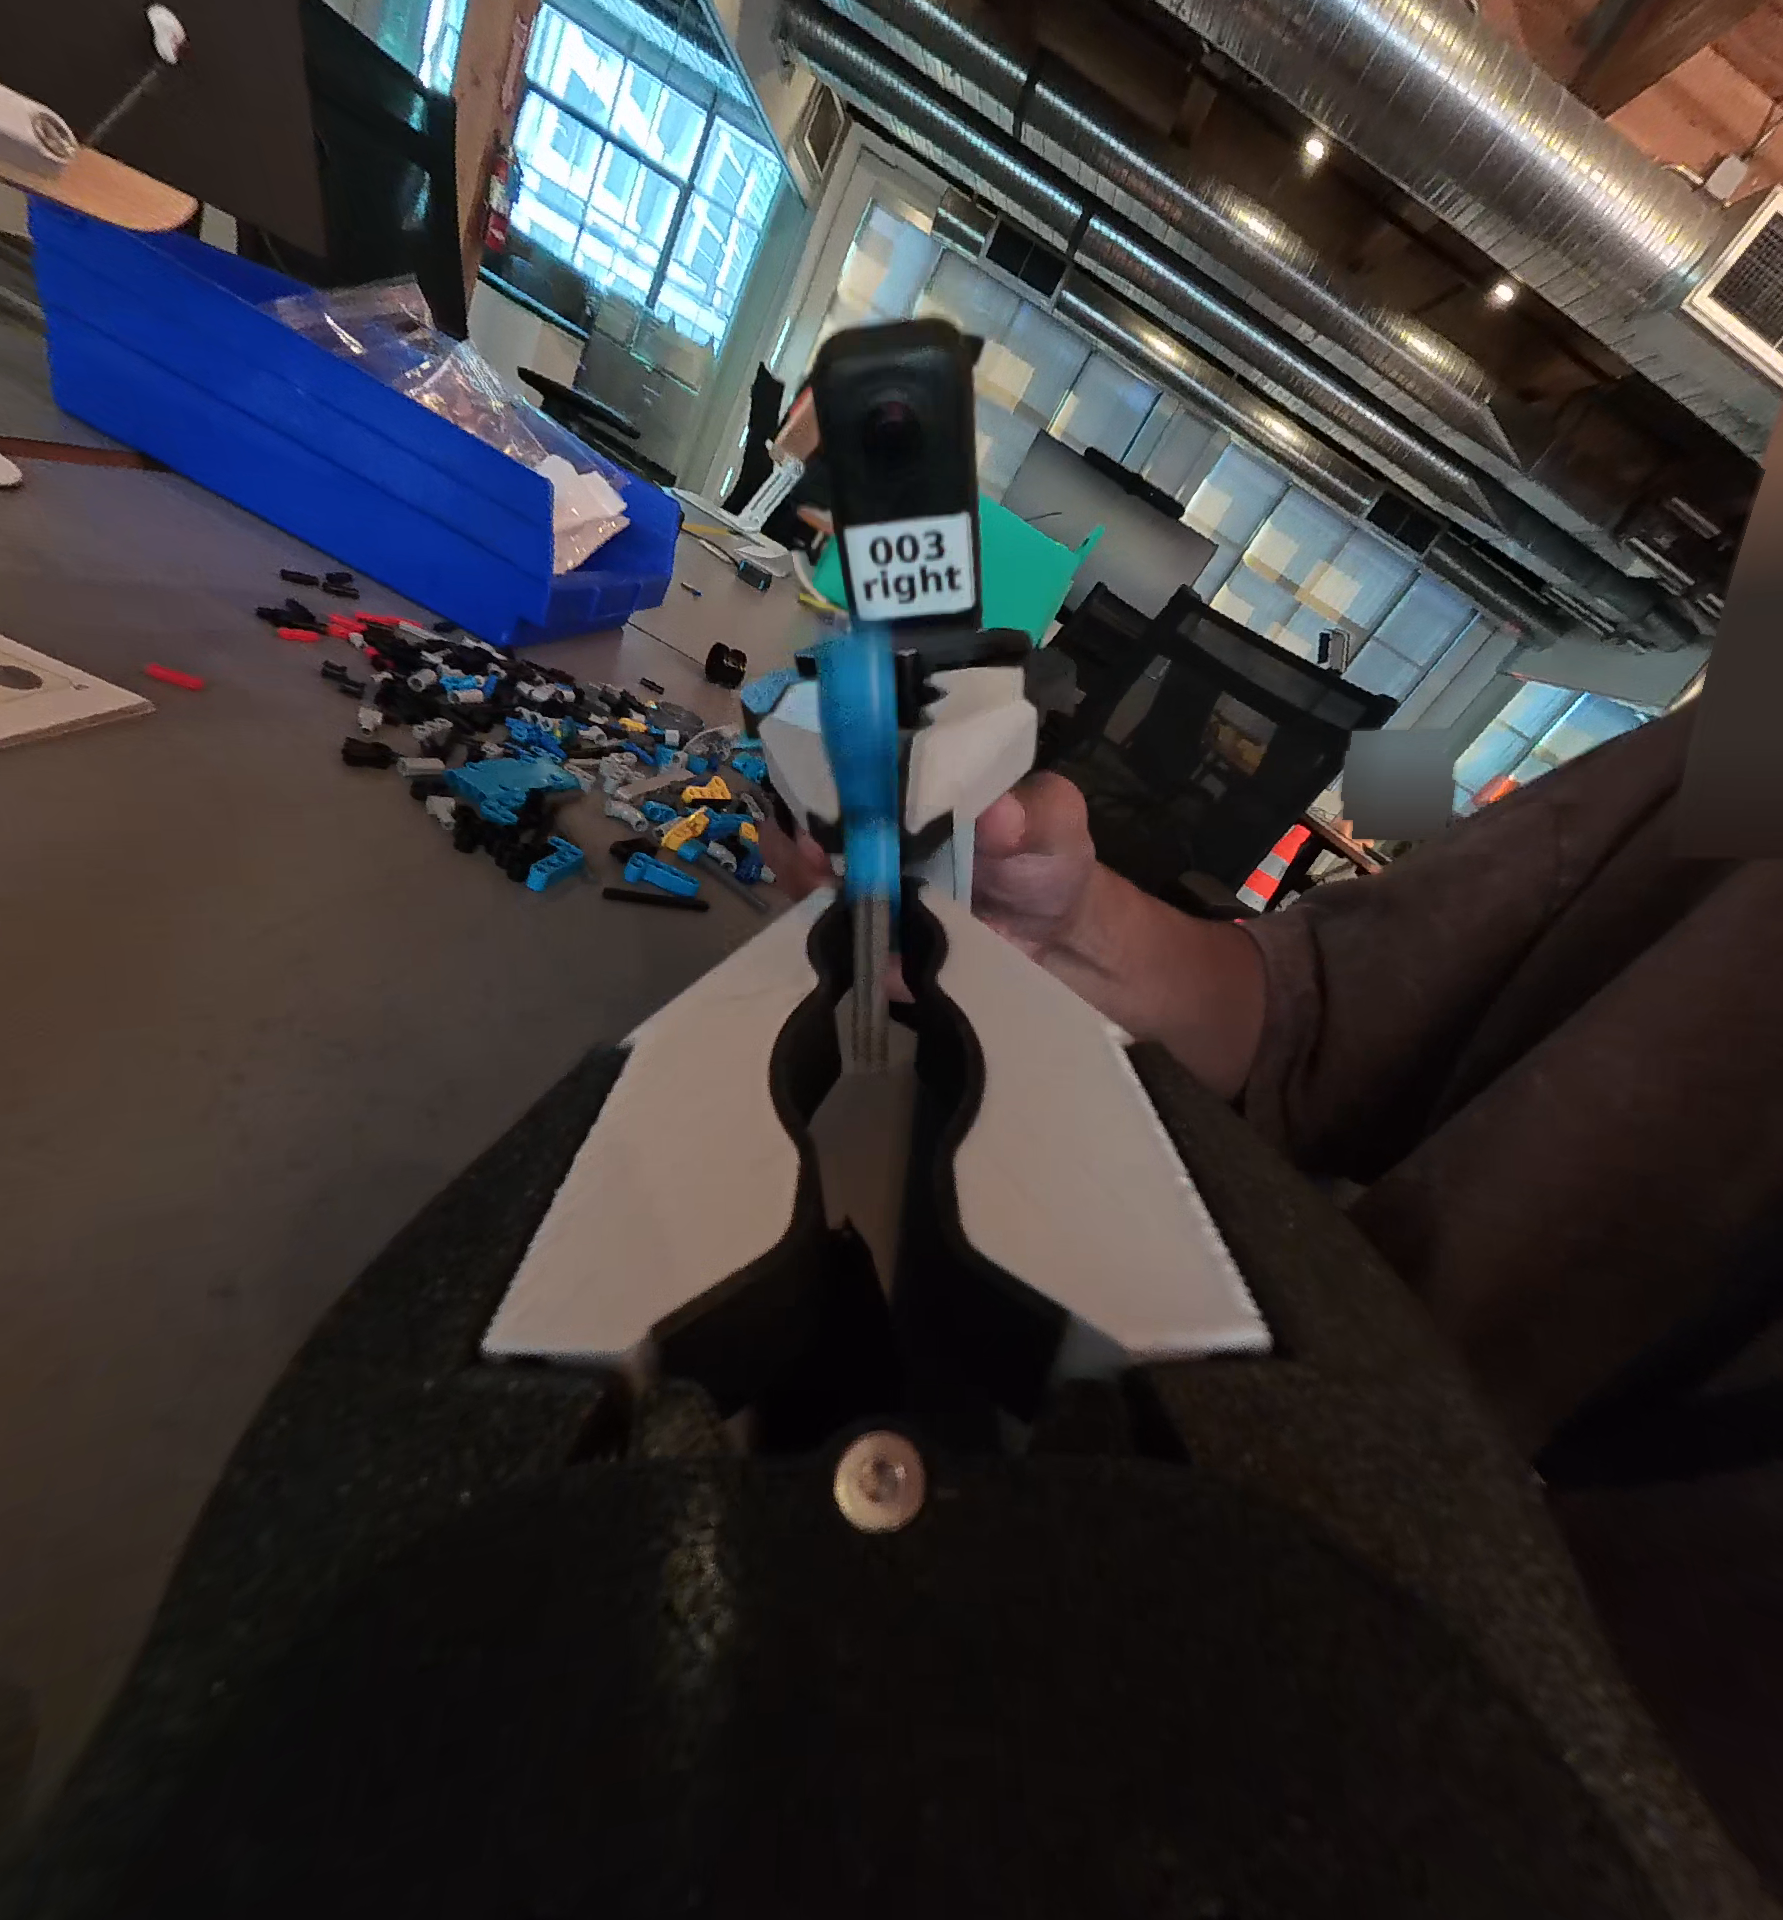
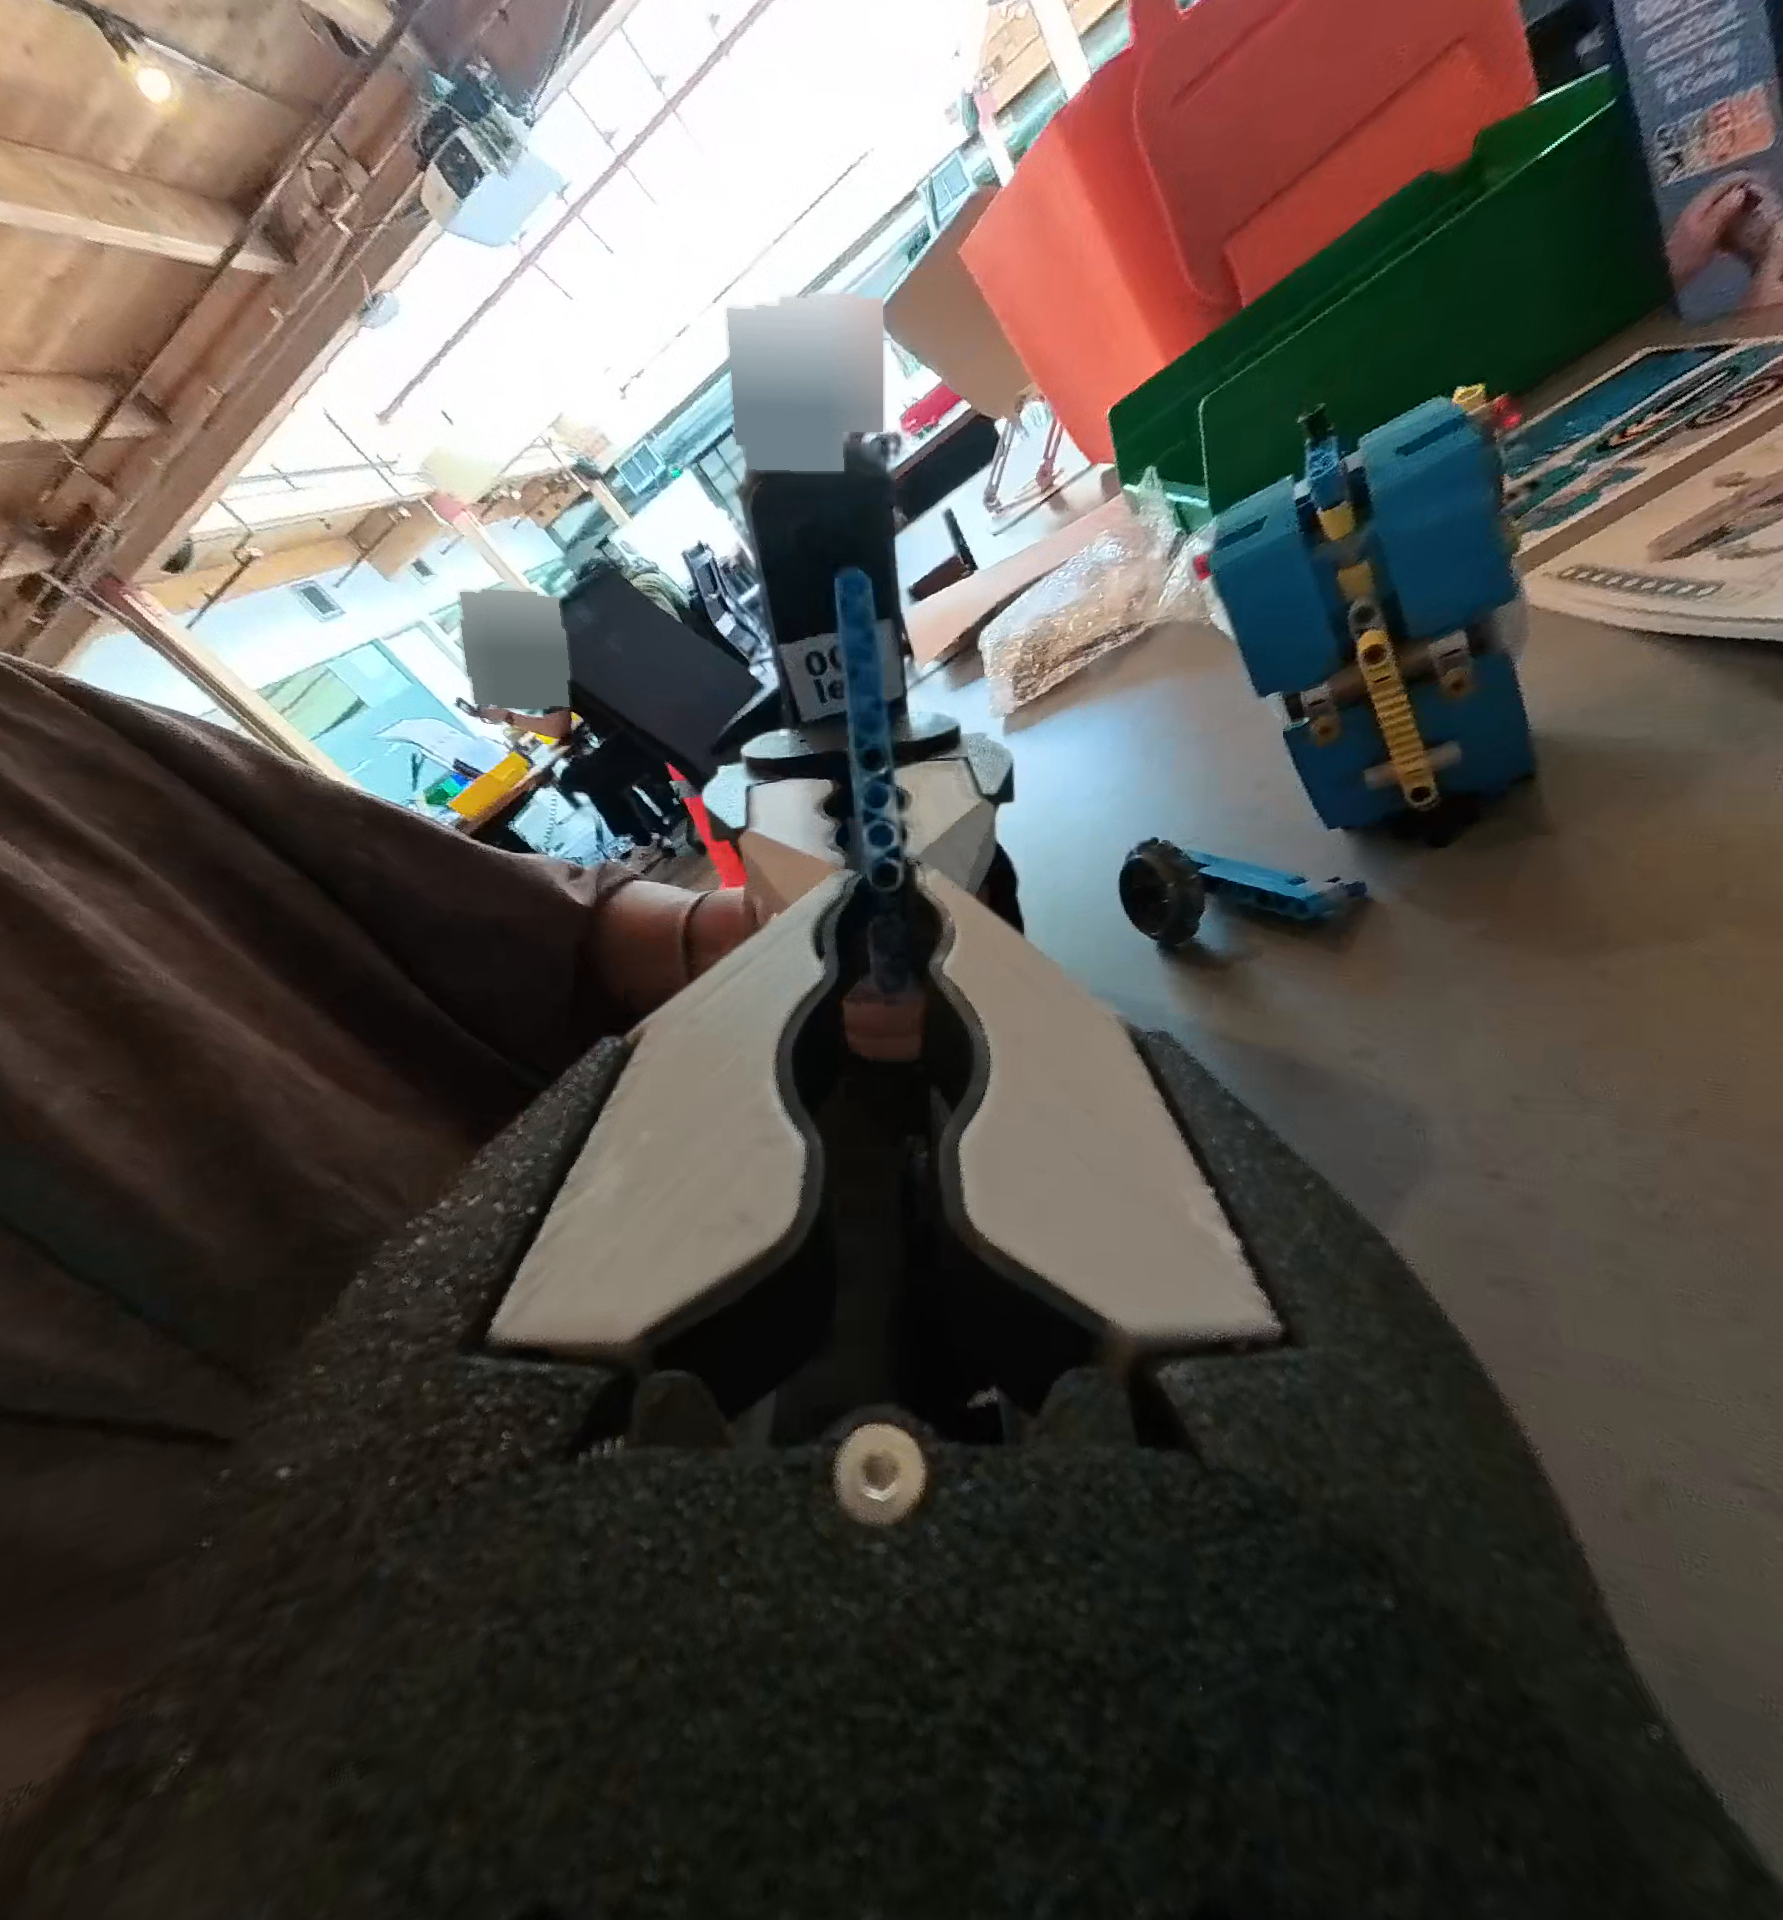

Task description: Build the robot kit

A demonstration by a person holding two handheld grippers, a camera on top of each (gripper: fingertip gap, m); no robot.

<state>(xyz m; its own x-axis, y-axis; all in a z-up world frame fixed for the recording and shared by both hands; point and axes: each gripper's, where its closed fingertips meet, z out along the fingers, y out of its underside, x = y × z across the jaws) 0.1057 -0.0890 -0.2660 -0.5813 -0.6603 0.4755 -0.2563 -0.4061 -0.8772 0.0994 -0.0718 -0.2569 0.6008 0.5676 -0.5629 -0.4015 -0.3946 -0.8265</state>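
Here both grippers face each other above the grey table (image 2: 1489, 1143), the left gripper (image 1: 871, 914) and the right gripper (image 2: 882, 904) each closed on the same blue holed beam (image 2: 866, 727), so I judge a steady, level grip matters.

bin (image 1: 347, 447) behind loose parts (image 1: 554, 769), probably touching

Blue beam's (image 2: 871, 769) grasped end hidden
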